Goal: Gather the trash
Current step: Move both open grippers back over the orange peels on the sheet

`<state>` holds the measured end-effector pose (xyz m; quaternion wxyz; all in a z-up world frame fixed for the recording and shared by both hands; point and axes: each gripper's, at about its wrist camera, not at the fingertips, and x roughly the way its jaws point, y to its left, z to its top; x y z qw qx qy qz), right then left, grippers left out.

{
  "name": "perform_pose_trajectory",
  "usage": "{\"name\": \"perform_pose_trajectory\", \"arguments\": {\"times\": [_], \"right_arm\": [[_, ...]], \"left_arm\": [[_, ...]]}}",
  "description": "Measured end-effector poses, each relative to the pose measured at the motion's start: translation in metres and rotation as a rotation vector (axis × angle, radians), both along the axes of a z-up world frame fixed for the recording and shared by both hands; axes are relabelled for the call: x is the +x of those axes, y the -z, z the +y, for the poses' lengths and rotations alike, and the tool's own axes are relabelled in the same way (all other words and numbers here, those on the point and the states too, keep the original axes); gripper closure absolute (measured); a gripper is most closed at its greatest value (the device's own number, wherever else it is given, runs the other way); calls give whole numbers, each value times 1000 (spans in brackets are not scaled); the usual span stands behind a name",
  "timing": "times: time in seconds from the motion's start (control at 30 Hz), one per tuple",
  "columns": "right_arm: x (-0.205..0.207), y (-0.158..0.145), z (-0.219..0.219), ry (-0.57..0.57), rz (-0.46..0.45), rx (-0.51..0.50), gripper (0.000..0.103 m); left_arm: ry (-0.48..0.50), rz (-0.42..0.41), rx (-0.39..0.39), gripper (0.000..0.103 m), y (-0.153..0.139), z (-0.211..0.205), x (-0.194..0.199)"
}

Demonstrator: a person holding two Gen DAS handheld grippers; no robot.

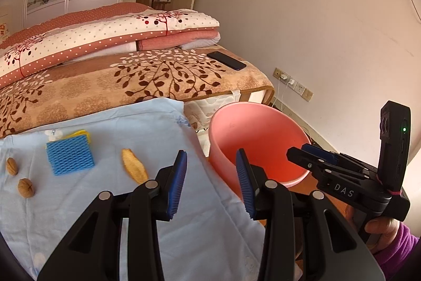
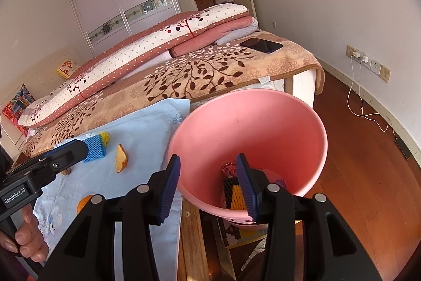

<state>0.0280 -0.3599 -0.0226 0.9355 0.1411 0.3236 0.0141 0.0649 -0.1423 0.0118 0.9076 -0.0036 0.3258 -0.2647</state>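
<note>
A pink bin (image 2: 263, 123) stands off the right edge of a light blue cloth (image 1: 126, 128); in the right wrist view it holds black and orange foam netting (image 2: 235, 194) and a wrapper. On the cloth lie a blue foam net (image 1: 69, 154) over a yellow one, an orange peel (image 1: 133, 165) and two walnuts (image 1: 25, 187). My left gripper (image 1: 211, 175) is open and empty above the cloth's right edge. My right gripper (image 2: 208, 179) is open and empty over the bin's near rim; it also shows in the left wrist view (image 1: 310, 154).
A bed with a brown leaf-pattern blanket (image 1: 147, 75) and folded quilts lies behind. A black phone (image 1: 226, 60) rests on the blanket. A wall socket with a white charger cable (image 2: 360, 96) is at the right. Another orange piece (image 2: 84, 203) lies near the cloth's front.
</note>
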Motion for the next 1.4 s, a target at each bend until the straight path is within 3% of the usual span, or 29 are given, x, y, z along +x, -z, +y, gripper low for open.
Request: {"name": "perform_pose_trajectory", "arguments": {"times": [0.27,0.53,0.83,1.17,1.4], "right_arm": [[5,0,25,-54,9,-13,60],[12,6,52,-117,36,-38,60],[18,13,79,-179,69,-70,60],[32,21,102,-242,109,-91,59],[55,27,127,-304,135,-84,59]], "left_arm": [[-115,-3,50,64,3,67,-9],[-158,88,101,64,35,110,-19],[-118,182,153,64,74,111,-19],[-83,191,207,64,89,100,-13],[-86,237,170,67,96,107,-6]]}}
